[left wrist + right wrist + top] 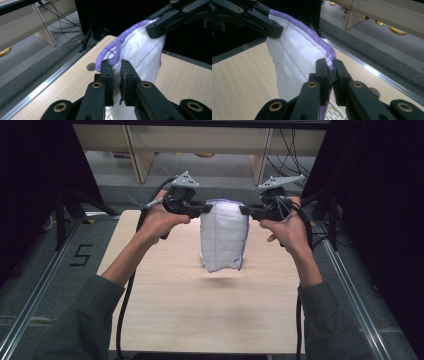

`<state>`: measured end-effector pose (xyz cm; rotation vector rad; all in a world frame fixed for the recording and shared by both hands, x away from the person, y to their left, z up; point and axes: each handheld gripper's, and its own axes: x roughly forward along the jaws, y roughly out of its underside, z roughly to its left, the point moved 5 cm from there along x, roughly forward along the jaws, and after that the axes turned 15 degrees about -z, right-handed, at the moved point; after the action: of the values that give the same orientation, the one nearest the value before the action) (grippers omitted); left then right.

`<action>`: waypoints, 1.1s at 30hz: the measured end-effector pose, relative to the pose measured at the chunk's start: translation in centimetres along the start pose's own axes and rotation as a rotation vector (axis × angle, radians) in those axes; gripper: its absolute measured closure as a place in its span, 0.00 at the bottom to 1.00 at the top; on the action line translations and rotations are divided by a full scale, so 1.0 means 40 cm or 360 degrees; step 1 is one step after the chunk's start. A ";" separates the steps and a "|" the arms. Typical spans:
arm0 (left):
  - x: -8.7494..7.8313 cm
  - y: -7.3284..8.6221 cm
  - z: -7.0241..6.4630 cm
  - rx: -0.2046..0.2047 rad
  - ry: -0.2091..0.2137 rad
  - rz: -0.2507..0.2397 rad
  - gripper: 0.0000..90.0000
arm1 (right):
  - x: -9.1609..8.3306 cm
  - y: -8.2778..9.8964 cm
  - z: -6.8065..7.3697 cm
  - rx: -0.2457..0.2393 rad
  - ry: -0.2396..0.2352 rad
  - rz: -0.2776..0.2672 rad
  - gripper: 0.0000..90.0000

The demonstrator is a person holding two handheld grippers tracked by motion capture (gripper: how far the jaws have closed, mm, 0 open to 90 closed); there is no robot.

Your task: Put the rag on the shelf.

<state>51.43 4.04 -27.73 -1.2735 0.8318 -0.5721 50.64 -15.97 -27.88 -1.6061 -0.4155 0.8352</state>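
High view first: I am clenching my left claw [209, 210] on the upper left corner of a white quilted cloth with a purple stitched hem [224, 236], and my right claw [243, 210] is gripping the opposite upper corner, so the cloth is hanging between the two, folded over itself and clear of the light wooden tabletop [200, 310], with a soft shadow lying under its lower edge. Both claws are pointing inward at each other, level, with my hands wrapping the handles behind them and a grey three-cornered plate [185, 180] riding on top of the left one.

Looking through the left gripper view, I am seeing the left claw [117, 75] pinching the purple hem between its black jaws, while the right claw [156, 31] is biting the far corner at the upper right.

Looking through the right gripper view, the right claw [330, 72] is squeezing the hem too, and the left claw [274, 31] is holding the far corner at the upper left. The cloth [294, 57] is draping down between them above the tabletop [239, 82].
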 end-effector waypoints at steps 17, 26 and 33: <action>0.044 -0.079 0.060 -0.0036 -0.0095 -0.0114 0.91 | 0.024 -0.089 -0.053 0.0033 0.0071 -0.0045 0.94; 0.086 -0.099 0.113 -0.0104 -0.0180 -0.0166 0.90 | 0.063 -0.129 -0.099 0.0102 0.0114 -0.0070 0.94; 0.154 -0.043 0.184 -0.0221 -0.0220 -0.0191 0.89 | 0.141 -0.110 -0.152 0.0161 0.0152 -0.0054 0.93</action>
<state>61.11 3.26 -26.84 -1.4803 0.6927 -0.5219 59.59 -15.42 -25.14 -1.5341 -0.3266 0.7394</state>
